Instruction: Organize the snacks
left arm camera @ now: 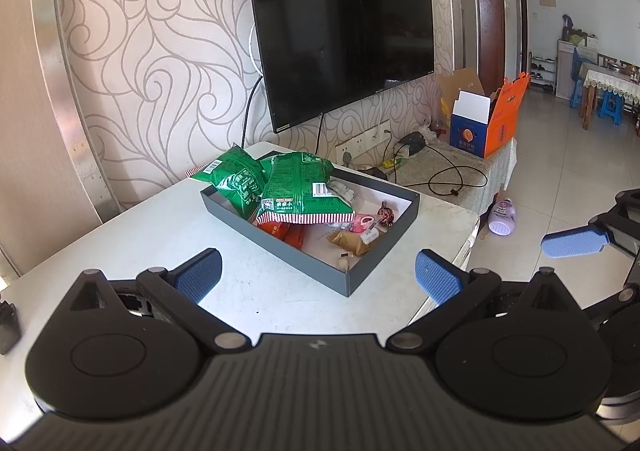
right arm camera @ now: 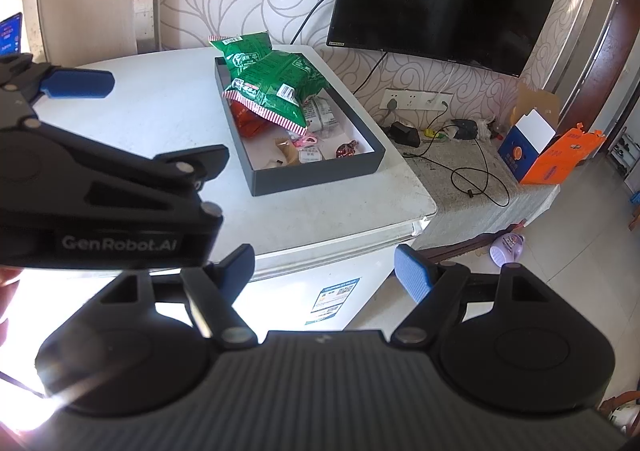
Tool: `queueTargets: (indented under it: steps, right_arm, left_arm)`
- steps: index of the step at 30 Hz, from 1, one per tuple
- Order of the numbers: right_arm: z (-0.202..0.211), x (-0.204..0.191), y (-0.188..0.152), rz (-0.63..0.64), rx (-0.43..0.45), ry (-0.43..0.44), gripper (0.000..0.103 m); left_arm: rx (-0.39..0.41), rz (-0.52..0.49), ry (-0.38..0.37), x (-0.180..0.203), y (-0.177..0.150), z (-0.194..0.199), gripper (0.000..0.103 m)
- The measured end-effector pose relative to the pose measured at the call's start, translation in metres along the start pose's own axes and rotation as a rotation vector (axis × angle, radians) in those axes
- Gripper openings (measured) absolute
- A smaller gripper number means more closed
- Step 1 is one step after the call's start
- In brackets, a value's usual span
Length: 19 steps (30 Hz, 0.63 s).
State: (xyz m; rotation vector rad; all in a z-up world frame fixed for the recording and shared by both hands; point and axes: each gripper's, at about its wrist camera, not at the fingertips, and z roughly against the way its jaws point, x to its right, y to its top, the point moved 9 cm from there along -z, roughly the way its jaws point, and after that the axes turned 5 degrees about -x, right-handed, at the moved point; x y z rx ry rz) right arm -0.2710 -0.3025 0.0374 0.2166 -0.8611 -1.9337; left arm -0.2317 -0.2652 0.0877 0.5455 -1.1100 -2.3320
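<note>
Empty spread tongs [left arm camera: 318, 275], snack tray [left arm camera: 376, 257] beyond.

White tabletop [left arm camera: 168, 235]; dark shallow tray [left arm camera: 372, 267] resting on it.

Matte-black left hand-held gripper [left arm camera: 318, 271] and right hand-held gripper [right arm camera: 324, 271]: ribbed housings, round pivot discs, silver rivets, textured blue finger pads [left arm camera: 438, 278]; white "GenRobot.AI" lettering [right arm camera: 119, 243].
</note>
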Motion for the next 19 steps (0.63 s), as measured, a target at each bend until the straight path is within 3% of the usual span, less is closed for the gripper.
queueTargets:
  steps: [19]
  right_arm:
    - [-0.0021, 0.0012, 0.0017, 0.0, 0.0, 0.004, 0.079]
  left_arm:
    - [-0.014, 0.058, 0.026, -0.0088, 0.0026, -0.0083, 0.103]
